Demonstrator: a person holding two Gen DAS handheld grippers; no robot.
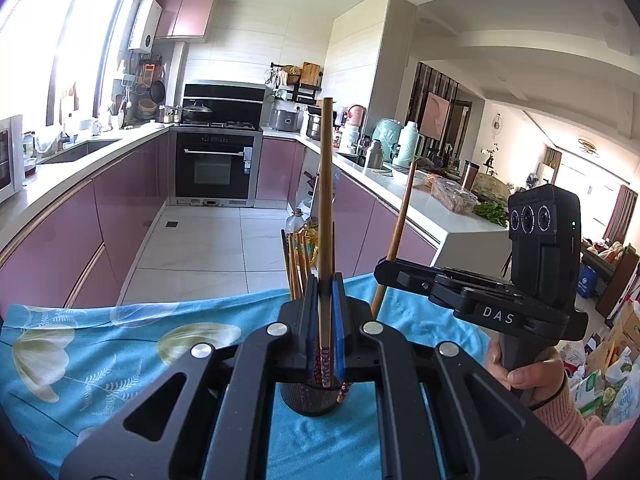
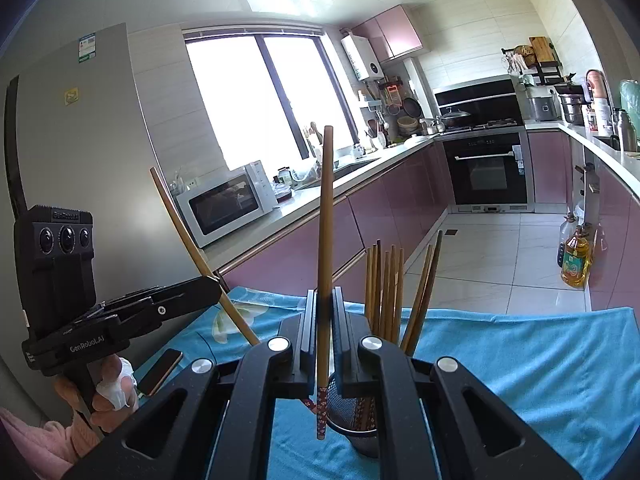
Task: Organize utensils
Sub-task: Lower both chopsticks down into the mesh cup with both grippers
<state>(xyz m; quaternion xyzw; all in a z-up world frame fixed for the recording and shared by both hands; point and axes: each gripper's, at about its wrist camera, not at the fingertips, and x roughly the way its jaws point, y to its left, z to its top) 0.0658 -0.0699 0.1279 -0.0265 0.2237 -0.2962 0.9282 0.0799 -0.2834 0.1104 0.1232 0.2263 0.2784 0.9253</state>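
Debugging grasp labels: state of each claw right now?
Left claw: closed on a chopstick, above the holder.
Right claw: closed on a second chopstick.

Your left gripper (image 1: 326,300) is clamped on one chopstick (image 1: 326,200), held upright, its patterned end just above the dark mesh holder (image 1: 310,400) on the blue flowered cloth (image 1: 100,344). More chopsticks (image 1: 298,264) stand in the holder. Your right gripper (image 1: 384,270) pinches another chopstick (image 1: 396,236), tilted.
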